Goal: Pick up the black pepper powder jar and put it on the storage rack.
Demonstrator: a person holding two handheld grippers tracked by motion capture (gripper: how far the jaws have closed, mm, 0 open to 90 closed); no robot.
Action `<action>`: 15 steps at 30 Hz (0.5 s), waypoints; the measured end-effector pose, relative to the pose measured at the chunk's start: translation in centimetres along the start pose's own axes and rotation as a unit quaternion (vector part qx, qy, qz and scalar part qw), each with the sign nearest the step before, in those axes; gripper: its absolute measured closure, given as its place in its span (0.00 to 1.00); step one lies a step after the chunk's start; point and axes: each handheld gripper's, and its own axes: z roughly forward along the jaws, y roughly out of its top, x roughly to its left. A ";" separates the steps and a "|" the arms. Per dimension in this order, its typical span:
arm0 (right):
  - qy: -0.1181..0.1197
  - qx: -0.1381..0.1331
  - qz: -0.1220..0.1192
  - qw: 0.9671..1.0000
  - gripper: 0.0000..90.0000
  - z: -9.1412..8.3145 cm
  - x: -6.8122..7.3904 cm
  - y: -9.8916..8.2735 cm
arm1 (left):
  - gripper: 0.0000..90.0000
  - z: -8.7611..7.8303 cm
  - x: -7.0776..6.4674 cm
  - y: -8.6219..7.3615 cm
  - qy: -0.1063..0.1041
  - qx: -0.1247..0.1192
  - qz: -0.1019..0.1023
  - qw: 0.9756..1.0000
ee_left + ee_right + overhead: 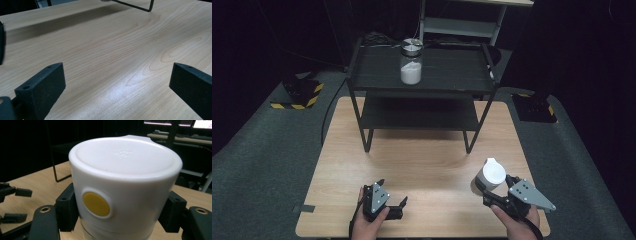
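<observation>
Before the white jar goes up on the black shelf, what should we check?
1. Right tool shut on the white-lidded jar: ok.
2. Jar upright: ok.
3. Lid on: ok; whether it's tight: cannot tell.
4. Free room on the top shelf beside the glass jar: ok.
5. Left tool open, holding nothing, low over the table: ok.

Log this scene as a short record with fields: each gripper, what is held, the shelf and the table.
left gripper: open, nothing between the jaws, low over the table
right gripper: shut on the white-lidded container
container detail: yellow round button on the lid's side
shelf rack: black, two tiers, at the table's far end
top tier: glass jar with white powder, metal lid
table: light wood
</observation>
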 end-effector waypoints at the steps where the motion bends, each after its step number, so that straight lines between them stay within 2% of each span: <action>1: 0.003 -0.002 -0.005 1.000 0.34 0.3 0.1 0.5 | 0.01 0.0 0.0 0.0 0.000 0.000 0.001 1.000; 6: 0.012 -0.008 -0.008 1.000 0.34 1.4 0.4 2.1 | 0.01 0.1 -0.1 0.2 -0.002 0.005 0.011 1.000; 15: 0.016 -0.018 -0.005 1.000 0.34 3.2 0.4 4.9 | 0.01 0.1 0.0 0.2 -0.004 0.005 0.006 1.000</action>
